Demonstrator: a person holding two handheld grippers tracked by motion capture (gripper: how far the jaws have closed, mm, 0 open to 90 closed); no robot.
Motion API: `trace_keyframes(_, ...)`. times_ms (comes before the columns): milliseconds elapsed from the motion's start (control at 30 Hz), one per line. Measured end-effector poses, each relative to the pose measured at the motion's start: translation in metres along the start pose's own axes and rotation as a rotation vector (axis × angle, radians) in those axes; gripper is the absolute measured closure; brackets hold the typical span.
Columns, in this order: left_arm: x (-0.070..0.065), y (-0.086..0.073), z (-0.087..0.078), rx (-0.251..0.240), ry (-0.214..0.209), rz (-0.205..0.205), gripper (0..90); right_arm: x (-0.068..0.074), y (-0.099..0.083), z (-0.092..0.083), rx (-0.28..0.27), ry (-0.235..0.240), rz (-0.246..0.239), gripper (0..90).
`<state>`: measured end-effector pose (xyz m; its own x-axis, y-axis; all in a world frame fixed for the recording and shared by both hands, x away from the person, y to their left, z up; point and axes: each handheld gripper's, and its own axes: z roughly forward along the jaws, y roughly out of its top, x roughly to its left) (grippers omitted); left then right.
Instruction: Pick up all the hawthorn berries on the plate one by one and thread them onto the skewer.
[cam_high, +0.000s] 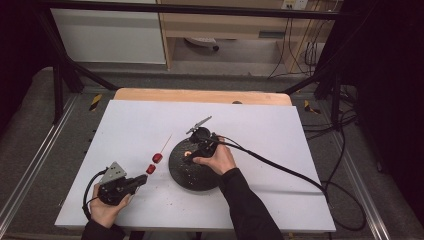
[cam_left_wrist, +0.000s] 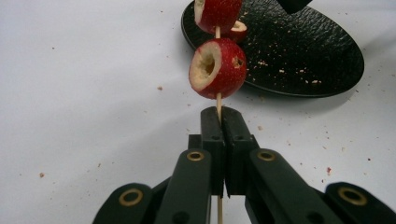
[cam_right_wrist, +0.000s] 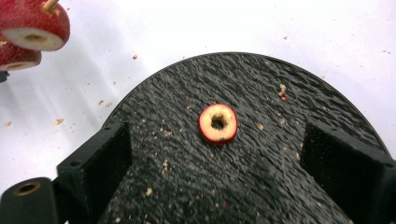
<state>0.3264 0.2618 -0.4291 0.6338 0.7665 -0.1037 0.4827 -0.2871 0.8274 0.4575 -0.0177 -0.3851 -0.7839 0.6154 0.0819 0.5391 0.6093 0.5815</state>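
Evidently the work in hand is threading cored fruit onto a skewer (cam_left_wrist: 218, 101); the left gripper (cam_left_wrist: 219, 112) has its jaws clamped on the bare lower end of the stick, which keeps the pointed end free and angled toward the plate (cam_high: 192, 162); two red fruit pieces (cam_left_wrist: 218, 67) already sit on the stick just beyond the pads. The right gripper (cam_right_wrist: 215, 158) hangs over the black plate with jaws wide and nothing between the pads; they straddle the remaining cored fruit (cam_right_wrist: 218, 122), lying hole-up mid-plate, presumably so the pads can close on its sides and leave the hole clear for the skewer.
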Motion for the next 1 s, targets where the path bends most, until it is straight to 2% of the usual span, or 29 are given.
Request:
trace_keyframes(167, 0.001, 0.000, 0.000, 0.004, 0.003, -0.004, 88.2, -0.004, 0.004, 0.011, 0.027, 0.003, 0.007, 16.8)
trace_keyframes(300, 0.001, 0.000, 0.001, 0.006, 0.005, -0.010, 88.2, -0.006, 0.007, 0.019, 0.065, 0.002, -0.005, 21.6)
trace_keyframes(467, 0.002, 0.000, 0.001, 0.007, 0.005, -0.009, 88.3, -0.009, 0.010, 0.030, 0.075, 0.025, -0.005, 30.9)
trace_keyframes(600, 0.002, 0.000, 0.001, 0.006, 0.005, -0.010, 88.2, -0.011, 0.009, 0.036, 0.102, 0.026, -0.019, 37.2)
trace_keyframes(1000, 0.001, 0.000, 0.003, 0.012, 0.002, -0.006, 88.3, -0.015, 0.009, 0.043, 0.110, 0.059, -0.038, 53.6)
